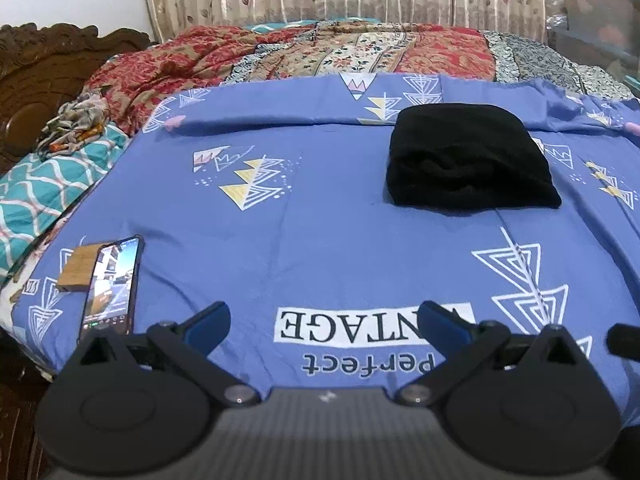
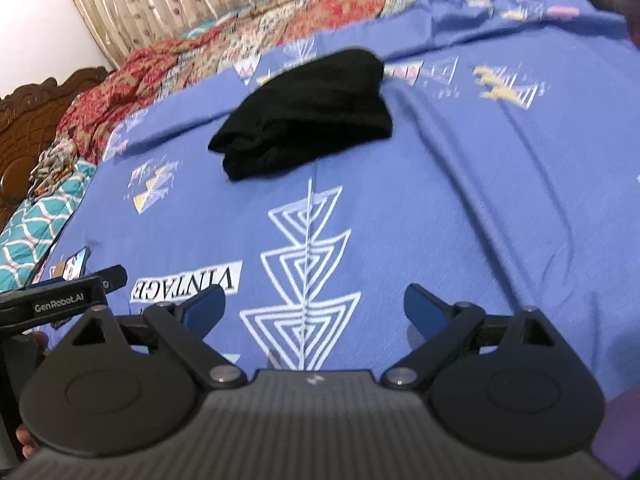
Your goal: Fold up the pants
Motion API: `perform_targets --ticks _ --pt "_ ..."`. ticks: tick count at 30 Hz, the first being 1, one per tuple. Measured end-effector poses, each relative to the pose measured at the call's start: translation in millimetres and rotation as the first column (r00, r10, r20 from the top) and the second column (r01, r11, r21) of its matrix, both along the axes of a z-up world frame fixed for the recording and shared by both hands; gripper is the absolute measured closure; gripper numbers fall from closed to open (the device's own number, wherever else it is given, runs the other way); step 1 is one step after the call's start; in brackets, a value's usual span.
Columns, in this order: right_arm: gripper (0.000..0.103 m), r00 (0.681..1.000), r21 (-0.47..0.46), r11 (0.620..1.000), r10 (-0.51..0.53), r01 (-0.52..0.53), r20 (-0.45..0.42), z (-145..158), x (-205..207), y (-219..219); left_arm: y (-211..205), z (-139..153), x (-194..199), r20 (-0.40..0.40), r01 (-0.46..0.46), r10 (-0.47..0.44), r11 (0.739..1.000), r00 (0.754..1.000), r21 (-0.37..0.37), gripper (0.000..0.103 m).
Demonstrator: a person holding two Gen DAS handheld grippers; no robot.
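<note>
The black pants lie folded into a compact bundle on the blue patterned bedsheet, far ahead and to the right in the left wrist view. They also show in the right wrist view, ahead and slightly left. My left gripper is open and empty, near the bed's front edge over the "VINTAGE" print. My right gripper is open and empty, well short of the pants. The left gripper's body shows at the left of the right wrist view.
A phone with a lit screen and a small brown card lie at the sheet's front left. A red patterned quilt, a teal blanket and a carved wooden headboard lie behind and left. Plastic storage boxes stand at the far right.
</note>
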State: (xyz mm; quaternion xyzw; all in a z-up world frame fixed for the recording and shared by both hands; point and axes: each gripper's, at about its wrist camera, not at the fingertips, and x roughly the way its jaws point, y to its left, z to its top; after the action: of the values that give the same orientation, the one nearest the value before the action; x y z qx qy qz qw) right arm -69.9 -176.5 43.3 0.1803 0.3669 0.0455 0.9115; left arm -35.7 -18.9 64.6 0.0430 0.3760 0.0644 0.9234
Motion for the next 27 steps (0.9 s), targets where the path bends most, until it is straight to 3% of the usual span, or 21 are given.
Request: perform_targets --ticks 8,27 --pt "0.0 0.998 -0.055 0.997 -0.049 0.052 0.049 7.7 -5.3 -2.9 -10.7 -7.7 2.4 -0.102 0.051 -0.052 0.999 0.993 -0.018 0.0" --pt "0.0 0.997 -0.097 0.993 -0.057 0.062 0.056 8.3 -8.4 17.4 -11.9 -9.4 -2.3 -0.124 0.075 -0.084 0.994 0.989 -0.079 0.0"
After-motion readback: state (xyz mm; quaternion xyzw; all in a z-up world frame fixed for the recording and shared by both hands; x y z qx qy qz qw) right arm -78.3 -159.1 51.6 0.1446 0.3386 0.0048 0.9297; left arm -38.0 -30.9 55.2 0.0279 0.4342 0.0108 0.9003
